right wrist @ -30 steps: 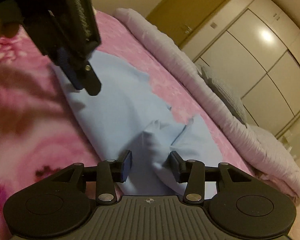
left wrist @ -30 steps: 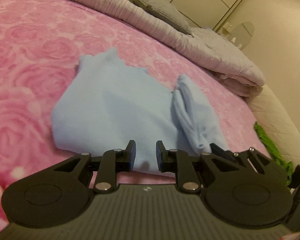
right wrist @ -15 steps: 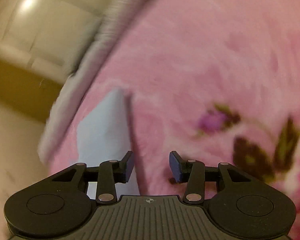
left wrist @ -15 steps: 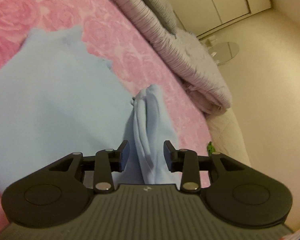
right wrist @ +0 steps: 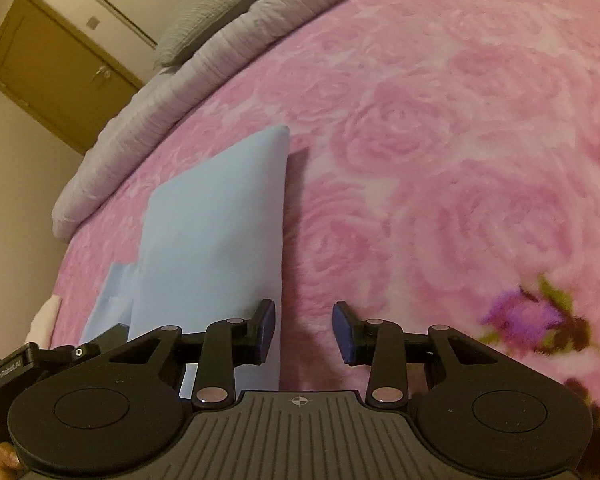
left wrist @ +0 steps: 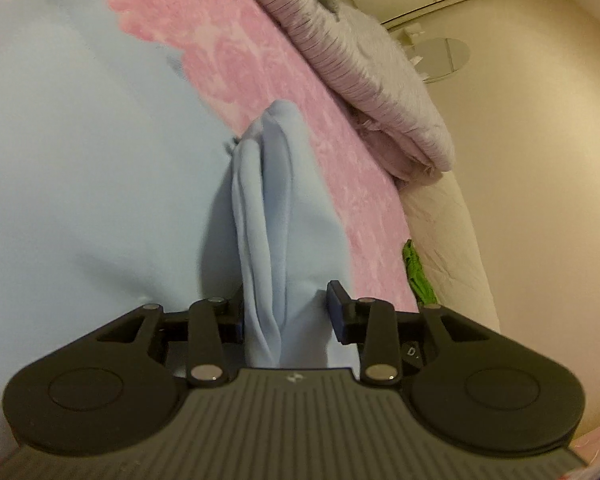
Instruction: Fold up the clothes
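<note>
Step in hand looked like the sleeve fold, imo; the light blue garment (left wrist: 80, 184) lay spread on the pink rose bed cover (left wrist: 260, 80), and its bunched sleeve (left wrist: 276, 216) ran from approx 12 o'clock straight down between the fingers of the left hand-held gripper (left wrist: 288, 314); jaws were wide apart w/ the cloth sitting between them, left pad touching, right pad just clear, so nothing was pinched yet.

Right hand-held gripper (right wrist: 304, 330) was also wide open and held nothing; it hovered over the bed cover w/ the garment's straight edge (right wrist: 220, 232) just off at 10 o'clock, left pad over the cloth.

Next move, prob: close the left jaws on that sleeve bunch, then carry it across toward 9 o'clock onto the body; right one would need to pin or grab that edge.

Count: 1 blue garment, 2 grippers, 1 grey pillow (right wrist: 216, 12), 1 rolled lilac quilt (left wrist: 364, 76), 1 green thing (left wrist: 418, 276) at 3 o'clock off the bed, can't tell what.
</note>
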### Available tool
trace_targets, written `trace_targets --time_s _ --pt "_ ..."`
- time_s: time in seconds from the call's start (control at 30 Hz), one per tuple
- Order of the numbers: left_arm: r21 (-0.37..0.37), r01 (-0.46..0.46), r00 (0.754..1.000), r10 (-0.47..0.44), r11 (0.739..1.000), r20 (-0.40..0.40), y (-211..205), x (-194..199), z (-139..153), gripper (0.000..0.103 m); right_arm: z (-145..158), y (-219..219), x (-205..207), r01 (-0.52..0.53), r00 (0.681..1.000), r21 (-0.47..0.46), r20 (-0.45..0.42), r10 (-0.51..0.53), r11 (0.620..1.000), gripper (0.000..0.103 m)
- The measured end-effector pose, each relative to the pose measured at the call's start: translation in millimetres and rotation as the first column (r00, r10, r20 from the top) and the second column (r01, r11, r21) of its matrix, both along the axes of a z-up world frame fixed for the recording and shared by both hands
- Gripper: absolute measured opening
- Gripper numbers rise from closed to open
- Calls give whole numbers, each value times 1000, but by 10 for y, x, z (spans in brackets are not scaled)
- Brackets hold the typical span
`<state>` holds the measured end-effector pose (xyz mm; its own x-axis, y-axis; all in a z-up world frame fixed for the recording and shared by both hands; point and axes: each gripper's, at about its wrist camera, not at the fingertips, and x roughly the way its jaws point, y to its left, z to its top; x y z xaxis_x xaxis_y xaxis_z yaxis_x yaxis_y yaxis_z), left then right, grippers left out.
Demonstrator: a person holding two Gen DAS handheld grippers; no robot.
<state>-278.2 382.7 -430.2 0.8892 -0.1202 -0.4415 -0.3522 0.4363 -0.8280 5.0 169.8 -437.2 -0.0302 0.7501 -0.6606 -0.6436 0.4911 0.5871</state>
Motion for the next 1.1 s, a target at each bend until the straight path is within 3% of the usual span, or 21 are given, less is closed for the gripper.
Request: trace_targets --time_s 0.07,0.13,0.27,0.4,0.47,0.63,1.1 --pt "76 11 1000 -12 997 13 -30 -25 106 12 31 41 -7 -12 1000 3 28 12 1000 35" --pt "177 6 1000 -11 984 29 -52 -109 286 9 116 81 -67 -36 998 21 45 35 999 27" --pt "300 -53 998 39 953 52 -64 -537 514 9 270 157 -324 -123 989 64 86 117 990 27" --pt "266 -147 987 160 953 -28 32 -1002 288 8 284 349 -659 -253 963 75 117 243 965 27" --pt "204 -187 978 202 961 -57 76 -1106 108 9 256 448 -818 -298 946 56 147 287 953 27" --pt "96 -234 972 236 968 -8 144 -1168 -9 14 284 508 -913 -313 939 34 165 303 949 27" --pt "159 -205 975 216 966 -55 55 -1092 116 19 355 458 -1021 -308 931 7 211 300 951 27"
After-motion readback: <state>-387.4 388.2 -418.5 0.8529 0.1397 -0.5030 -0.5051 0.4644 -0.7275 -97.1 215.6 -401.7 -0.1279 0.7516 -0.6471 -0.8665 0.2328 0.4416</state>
